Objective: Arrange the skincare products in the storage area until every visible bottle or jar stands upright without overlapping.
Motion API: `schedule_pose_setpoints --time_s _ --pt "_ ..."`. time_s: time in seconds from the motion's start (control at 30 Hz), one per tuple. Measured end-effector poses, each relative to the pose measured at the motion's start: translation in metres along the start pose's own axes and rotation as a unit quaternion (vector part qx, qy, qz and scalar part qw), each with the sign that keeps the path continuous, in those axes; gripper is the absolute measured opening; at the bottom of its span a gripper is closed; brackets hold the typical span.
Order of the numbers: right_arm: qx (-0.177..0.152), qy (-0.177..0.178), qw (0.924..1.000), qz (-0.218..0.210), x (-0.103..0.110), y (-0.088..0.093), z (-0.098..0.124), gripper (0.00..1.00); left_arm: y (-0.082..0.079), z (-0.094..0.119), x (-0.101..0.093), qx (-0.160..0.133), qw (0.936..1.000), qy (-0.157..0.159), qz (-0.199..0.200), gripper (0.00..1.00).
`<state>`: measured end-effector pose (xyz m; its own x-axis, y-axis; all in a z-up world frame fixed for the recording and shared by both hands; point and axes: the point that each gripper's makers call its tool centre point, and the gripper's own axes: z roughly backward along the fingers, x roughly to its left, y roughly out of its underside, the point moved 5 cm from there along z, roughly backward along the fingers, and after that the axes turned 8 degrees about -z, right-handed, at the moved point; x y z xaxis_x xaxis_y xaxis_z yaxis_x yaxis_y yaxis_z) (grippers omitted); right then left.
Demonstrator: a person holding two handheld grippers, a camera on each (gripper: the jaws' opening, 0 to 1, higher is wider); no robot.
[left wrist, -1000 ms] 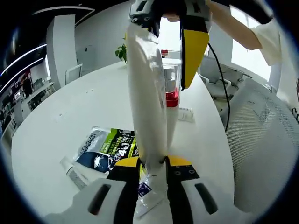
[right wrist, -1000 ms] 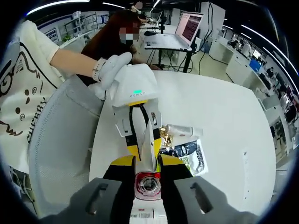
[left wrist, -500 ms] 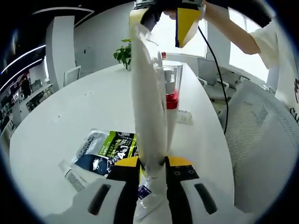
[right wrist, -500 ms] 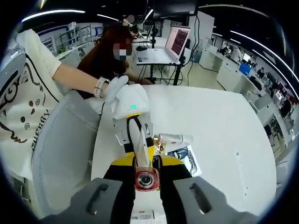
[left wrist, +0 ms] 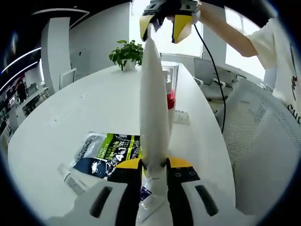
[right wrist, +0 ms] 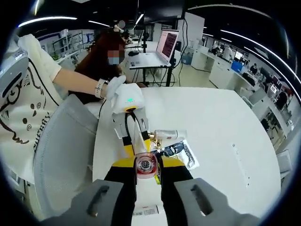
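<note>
Barely started, by the looks of it: a long white tube [left wrist: 154, 103] is held mid-frame, clamped at the bottom by the left gripper [left wrist: 154, 170] and pinched up top by the right gripper [left wrist: 163, 21]. A sachet [left wrist: 109, 150] and small tube [left wrist: 70, 176] are left flat, lower left, on the table [left wrist: 94, 99].

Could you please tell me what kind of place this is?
Most likely an open-plan office. A large white table has a mesh office chair beside it, a desk behind carries an open laptop, and rows of workstations run under long ceiling strip lights.
</note>
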<state>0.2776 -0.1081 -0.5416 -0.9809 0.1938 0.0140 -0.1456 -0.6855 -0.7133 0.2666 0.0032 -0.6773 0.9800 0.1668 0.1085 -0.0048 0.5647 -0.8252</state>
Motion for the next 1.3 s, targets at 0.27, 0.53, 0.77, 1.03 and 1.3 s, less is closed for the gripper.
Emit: schedule_pose_setpoints --time_s 0.27,0.53,0.77,1.03,1.3 --pt "-0.008 0.002 0.9999 -0.01 0.002 0.007 0.004 0.18 -0.001 -0.001 -0.001 -0.003 0.9999 0.013 -0.01 0.16" --pt "-0.018 0.005 0.9997 -0.018 0.002 0.011 0.007 0.23 -0.001 -0.002 -0.001 -0.002 0.9999 0.01 -0.006 0.18" --pt "-0.017 0.009 0.9995 -0.024 0.008 0.019 0.003 0.29 -0.001 0.003 0.001 -0.001 1.0 -0.009 0.003 0.25" --pt "-0.023 0.025 0.9987 -0.038 0.013 0.026 -0.002 0.43 0.0 0.018 0.003 0.012 0.9991 -0.039 0.014 0.34" --pt "-0.016 0.064 0.9965 -0.052 0.021 0.037 -0.005 0.55 0.005 0.033 0.0 0.03 0.9967 -0.073 0.021 0.44"
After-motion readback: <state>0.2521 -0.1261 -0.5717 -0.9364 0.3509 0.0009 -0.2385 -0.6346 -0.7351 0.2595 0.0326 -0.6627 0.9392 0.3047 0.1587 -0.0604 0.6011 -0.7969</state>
